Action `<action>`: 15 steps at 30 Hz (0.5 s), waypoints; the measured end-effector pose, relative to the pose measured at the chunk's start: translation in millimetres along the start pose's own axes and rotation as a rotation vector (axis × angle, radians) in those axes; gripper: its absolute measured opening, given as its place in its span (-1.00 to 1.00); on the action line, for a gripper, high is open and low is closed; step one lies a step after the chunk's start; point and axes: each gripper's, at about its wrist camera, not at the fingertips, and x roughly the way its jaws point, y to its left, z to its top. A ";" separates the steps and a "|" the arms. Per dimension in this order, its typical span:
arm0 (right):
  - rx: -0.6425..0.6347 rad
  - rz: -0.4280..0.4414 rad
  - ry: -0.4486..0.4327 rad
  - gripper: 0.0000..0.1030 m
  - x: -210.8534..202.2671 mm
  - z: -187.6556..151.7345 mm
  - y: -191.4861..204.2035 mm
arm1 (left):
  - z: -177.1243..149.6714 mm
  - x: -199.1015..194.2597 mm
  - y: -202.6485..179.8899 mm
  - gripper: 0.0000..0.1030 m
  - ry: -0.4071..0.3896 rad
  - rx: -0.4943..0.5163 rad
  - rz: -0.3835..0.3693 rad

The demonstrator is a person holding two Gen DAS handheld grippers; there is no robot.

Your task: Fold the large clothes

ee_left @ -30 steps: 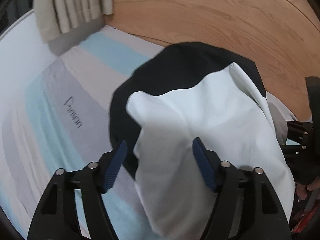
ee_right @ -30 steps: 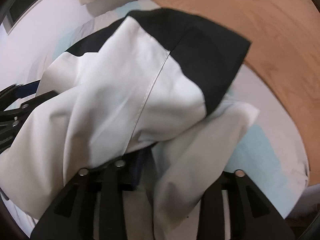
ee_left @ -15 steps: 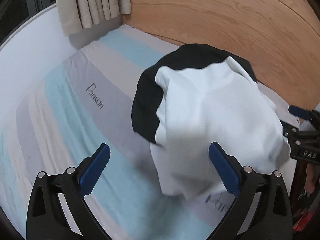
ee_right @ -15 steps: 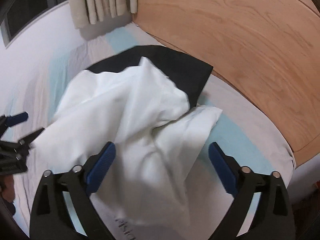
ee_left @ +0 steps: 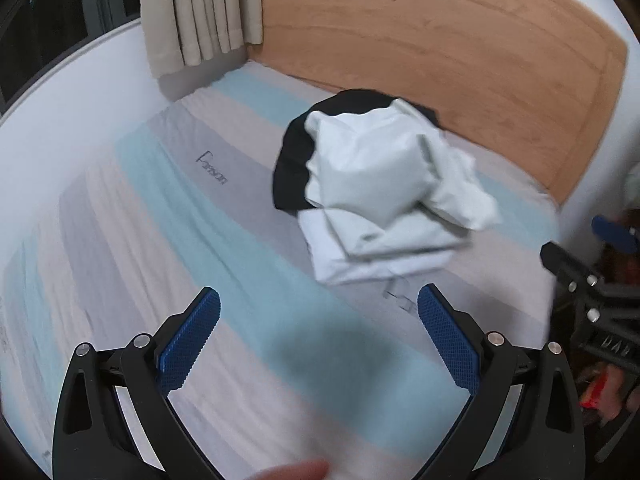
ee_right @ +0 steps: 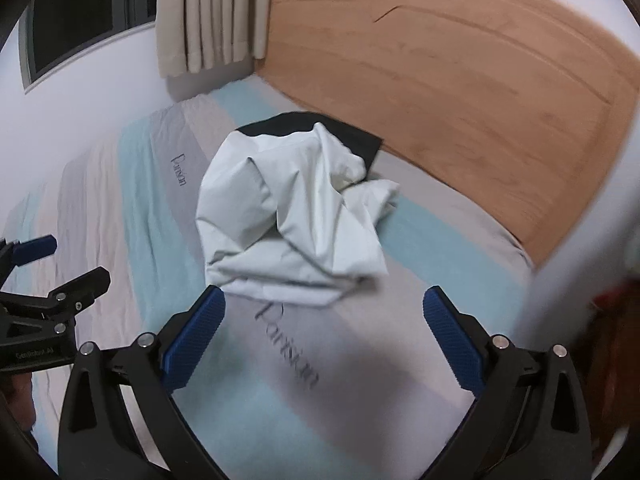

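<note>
A white and black garment (ee_left: 380, 184) lies in a rumpled heap on the striped bed sheet (ee_left: 160, 200), close to the headboard. In the right wrist view the same garment (ee_right: 288, 216) has its black part at the far side. My left gripper (ee_left: 318, 292) hangs open above the sheet, short of the heap, with nothing between its blue pads. My right gripper (ee_right: 324, 290) has its jaws still opening, nothing between them, the heap's near edge just beyond its tips. Each gripper shows at the edge of the other's view: the right gripper (ee_left: 592, 280) and the left gripper (ee_right: 60, 280).
A wooden headboard (ee_left: 440, 60) runs behind the heap. Beige curtains (ee_left: 200, 12) hang in the far corner beside a dark window (ee_right: 80, 12). White wall borders the bed's left side. A blurred fingertip (ee_left: 296, 470) shows at the bottom edge.
Both grippers opened and let go of the garment, then drew back and up. The garment dropped from draping over the fingers into a heap on the bed.
</note>
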 end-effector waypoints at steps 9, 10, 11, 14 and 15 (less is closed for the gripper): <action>0.064 0.039 -0.052 0.85 -55.1 -54.8 -6.9 | -42.4 -52.5 -24.0 0.88 -0.071 0.011 -0.042; 0.063 0.042 -0.054 0.85 -57.5 -58.7 -10.2 | -44.5 -53.2 -26.6 0.88 -0.074 0.013 -0.047; 0.057 0.046 -0.054 0.85 -58.8 -61.2 -14.1 | -47.7 -53.7 -30.2 0.88 -0.078 0.015 -0.041; 0.055 0.046 -0.045 0.85 -59.9 -65.2 -21.1 | -53.1 -52.7 -37.5 0.88 -0.075 0.006 -0.024; 0.056 0.048 -0.046 0.85 -60.7 -65.9 -23.0 | -55.0 -52.8 -37.7 0.88 -0.070 -0.001 -0.019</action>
